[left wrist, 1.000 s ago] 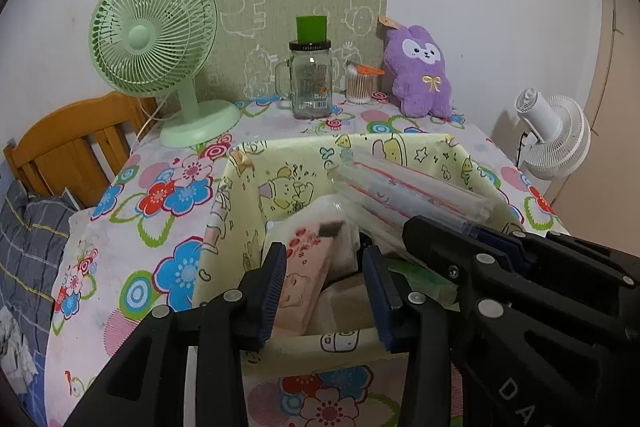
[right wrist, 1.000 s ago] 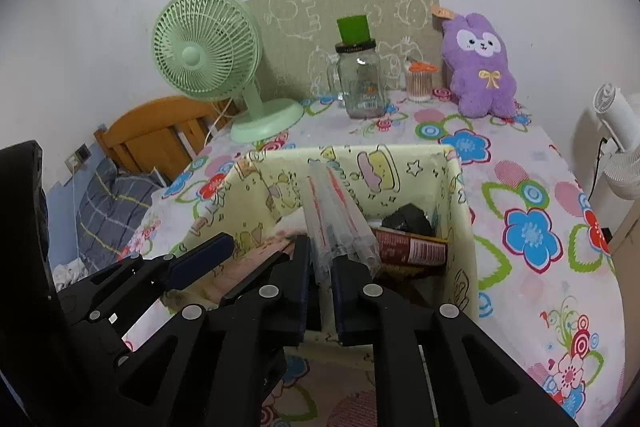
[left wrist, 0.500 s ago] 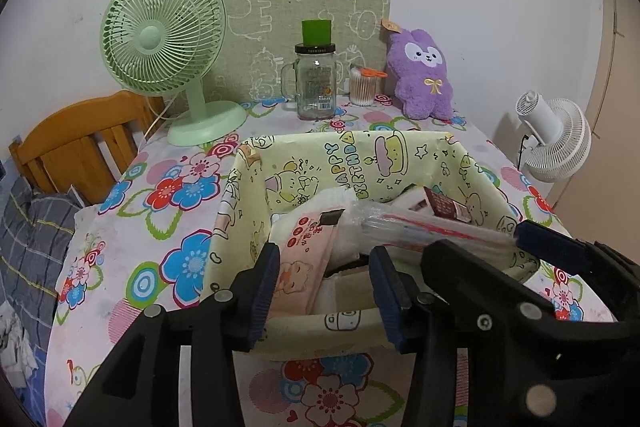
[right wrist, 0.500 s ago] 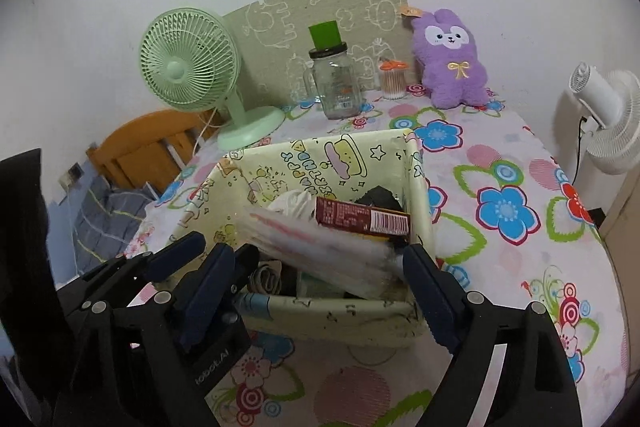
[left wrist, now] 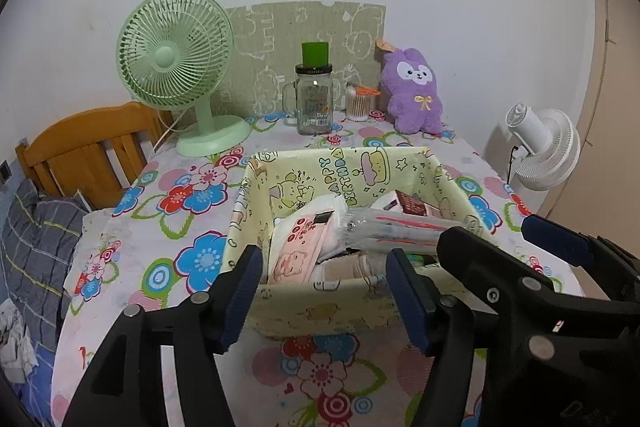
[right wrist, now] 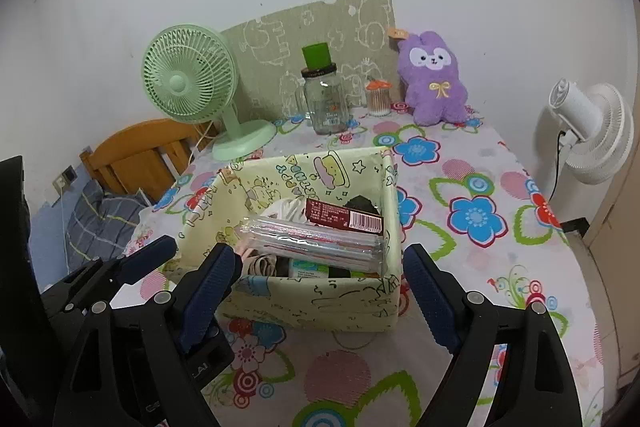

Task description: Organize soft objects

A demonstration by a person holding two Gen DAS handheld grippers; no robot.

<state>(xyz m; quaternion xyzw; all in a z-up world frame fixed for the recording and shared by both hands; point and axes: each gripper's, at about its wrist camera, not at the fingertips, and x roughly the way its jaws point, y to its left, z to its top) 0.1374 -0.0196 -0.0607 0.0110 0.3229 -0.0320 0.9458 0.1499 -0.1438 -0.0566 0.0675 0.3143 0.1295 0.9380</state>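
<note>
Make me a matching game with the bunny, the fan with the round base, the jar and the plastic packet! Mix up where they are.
Things:
1. purple bunny
2. green fan
3. glass jar
4. clear plastic packet

Places:
A. inside the yellow box
B. far left on the table, by the wooden headboard
C. far right, against the wall
D. middle back, green cup on top

Pairs: 1-C, 2-B, 3-D, 4-A

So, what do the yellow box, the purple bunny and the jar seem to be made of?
Box: probably printed fabric or thin card with a matte finish, since its walls sag and crease.
Bunny: plush fabric; the surface is fuzzy.
Jar: clear glass, or perhaps hard plastic; it is see-through and shiny, with a dark lid.
</note>
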